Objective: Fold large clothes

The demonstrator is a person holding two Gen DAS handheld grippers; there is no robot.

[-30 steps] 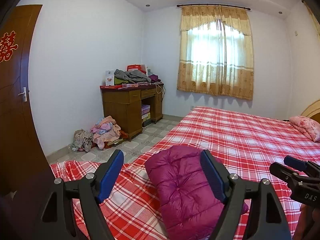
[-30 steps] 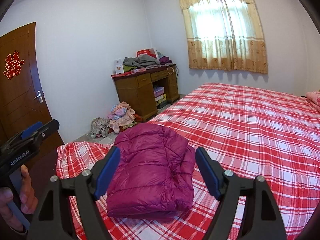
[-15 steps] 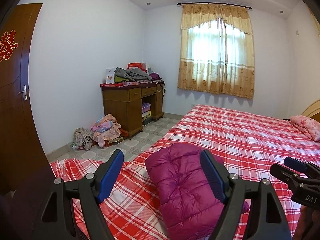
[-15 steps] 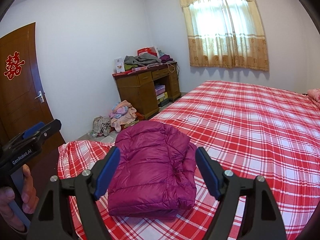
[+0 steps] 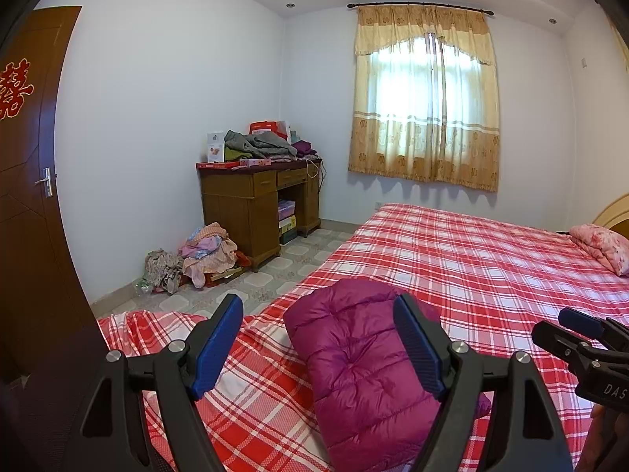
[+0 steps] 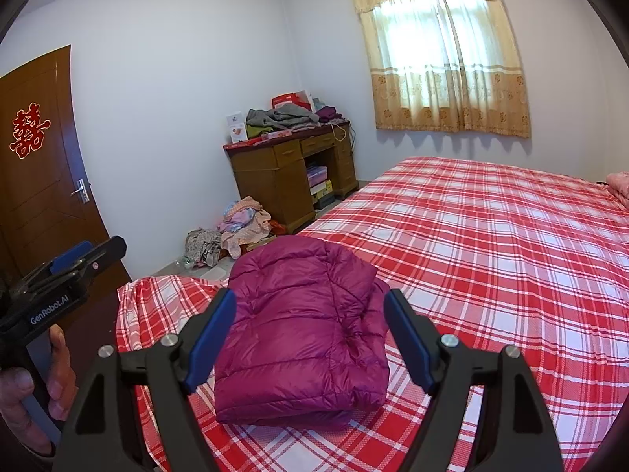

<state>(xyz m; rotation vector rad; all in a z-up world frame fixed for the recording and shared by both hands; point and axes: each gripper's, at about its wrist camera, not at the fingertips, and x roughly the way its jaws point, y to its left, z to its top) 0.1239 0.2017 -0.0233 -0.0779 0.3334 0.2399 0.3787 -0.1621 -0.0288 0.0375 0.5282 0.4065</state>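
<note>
- The jaws of the left gripper (image 5: 316, 348) are held wide open, and nothing is gripped between them.
- The jaws of the right gripper (image 6: 310, 338) are spread wide too, and nothing is pinched there either.
- Both grippers are kept up in the air above the near end of the bed, not touching the cloth. This looks like a pause: the jaws are probably kept open because nothing needs to be held right now.
- Just past the jaws, a purple puffy jacket (image 6: 302, 326) is seen lying on the bed (image 6: 491, 244), close to the near corner. It is already folded into a thick, tidy bundle, so the folding of this one seems to be done.
- The jacket was likely put on the flat checked sheet because a big soft thing needs a wide, smooth place to be folded on.
- At the edge of the right view, a hand (image 6: 23, 397) is wrapped around the handle of the other gripper.
- Farther off, a wooden desk (image 5: 255, 204) is piled with clothes, and a heap of clothes (image 5: 204, 255) is left on the floor beside it. These may be waiting to be folded next.
- A pink pillow (image 5: 601, 244) is lying at the far end of the bed.
</note>
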